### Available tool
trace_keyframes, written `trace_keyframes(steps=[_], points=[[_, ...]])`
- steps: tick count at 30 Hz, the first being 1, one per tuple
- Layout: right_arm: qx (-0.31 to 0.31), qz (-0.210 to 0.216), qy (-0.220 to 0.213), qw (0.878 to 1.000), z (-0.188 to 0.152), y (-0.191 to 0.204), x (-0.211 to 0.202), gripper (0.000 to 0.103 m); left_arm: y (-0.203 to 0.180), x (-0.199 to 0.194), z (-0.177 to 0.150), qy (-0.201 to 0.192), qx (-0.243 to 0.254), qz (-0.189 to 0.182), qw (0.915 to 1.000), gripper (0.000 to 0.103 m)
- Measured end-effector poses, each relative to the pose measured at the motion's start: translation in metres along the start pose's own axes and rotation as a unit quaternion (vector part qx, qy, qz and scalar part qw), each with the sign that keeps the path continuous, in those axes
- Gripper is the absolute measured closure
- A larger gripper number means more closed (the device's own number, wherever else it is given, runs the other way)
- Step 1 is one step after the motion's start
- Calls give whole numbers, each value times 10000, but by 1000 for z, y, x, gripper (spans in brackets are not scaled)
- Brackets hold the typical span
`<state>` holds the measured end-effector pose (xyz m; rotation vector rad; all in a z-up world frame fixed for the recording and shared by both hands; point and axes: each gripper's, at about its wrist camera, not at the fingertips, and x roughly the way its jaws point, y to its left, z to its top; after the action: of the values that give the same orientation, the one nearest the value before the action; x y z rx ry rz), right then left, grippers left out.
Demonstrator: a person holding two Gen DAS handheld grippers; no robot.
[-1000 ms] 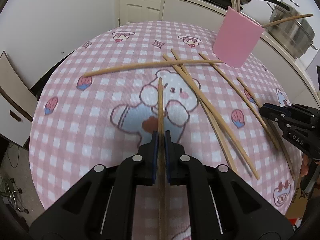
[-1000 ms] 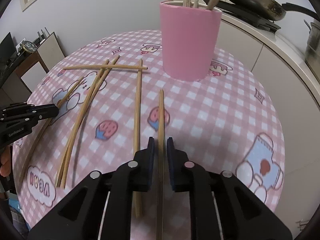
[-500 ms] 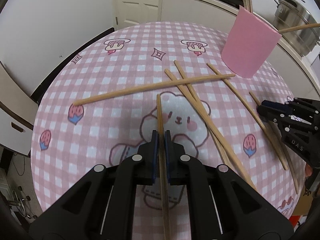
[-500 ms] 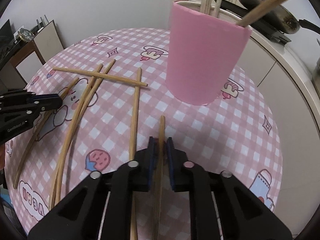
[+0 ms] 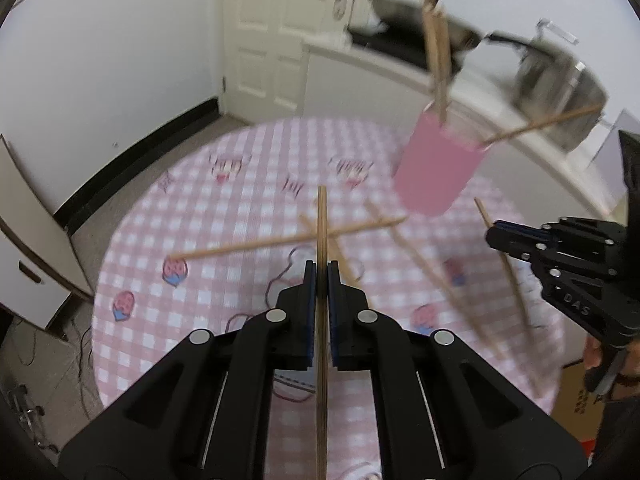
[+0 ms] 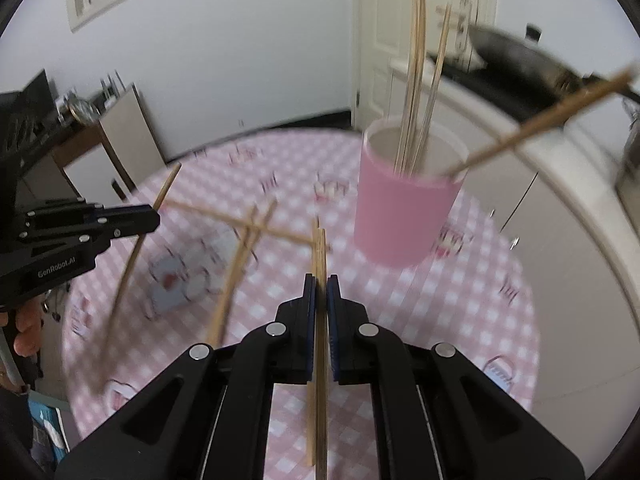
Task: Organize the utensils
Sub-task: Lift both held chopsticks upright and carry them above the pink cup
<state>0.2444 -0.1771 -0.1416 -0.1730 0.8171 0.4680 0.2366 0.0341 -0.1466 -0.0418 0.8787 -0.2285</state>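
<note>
**Spotter:** What have your claws got?

**Operator:** My left claw (image 5: 321, 276) is clamped on one wooden chopstick (image 5: 321, 236), which runs straight out past the pads and back under the camera. My right claw (image 6: 320, 286) has just been closing and now pinches a second chopstick (image 6: 320, 252) the same way. Both sticks are clear of the surface.

**Spotter:** And the rest of the utensils?

**Operator:** Several loose chopsticks (image 5: 288, 241) lie crossed over the middle of the round pink checked surface (image 5: 224, 216); the view is blurred, so I won't count them. The pink cup (image 6: 404, 216) stands upright toward the far edge, nearest the white counter (image 6: 560, 184), beyond my right claw's tip. A bundle of chopsticks (image 6: 416, 92) stands in it, and one more leans out over its rim toward the counter.

**Spotter:** Anything behind that?

**Operator:** A dark pan (image 6: 520, 56) and a metal pot (image 5: 560, 88) sit on the counter, with a white door (image 5: 272, 40) past the far edge.
</note>
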Motion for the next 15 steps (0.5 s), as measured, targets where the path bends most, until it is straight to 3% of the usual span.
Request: trace_keyframes(steps=[6, 15], points=[[-39, 12, -590, 9983, 15, 6, -51, 99, -20, -58, 15, -637, 70, -302, 9975, 97], [-62, -82, -1153, 9933, 21, 7, -103, 99, -51, -107, 25, -1244, 146, -542, 9906, 97]])
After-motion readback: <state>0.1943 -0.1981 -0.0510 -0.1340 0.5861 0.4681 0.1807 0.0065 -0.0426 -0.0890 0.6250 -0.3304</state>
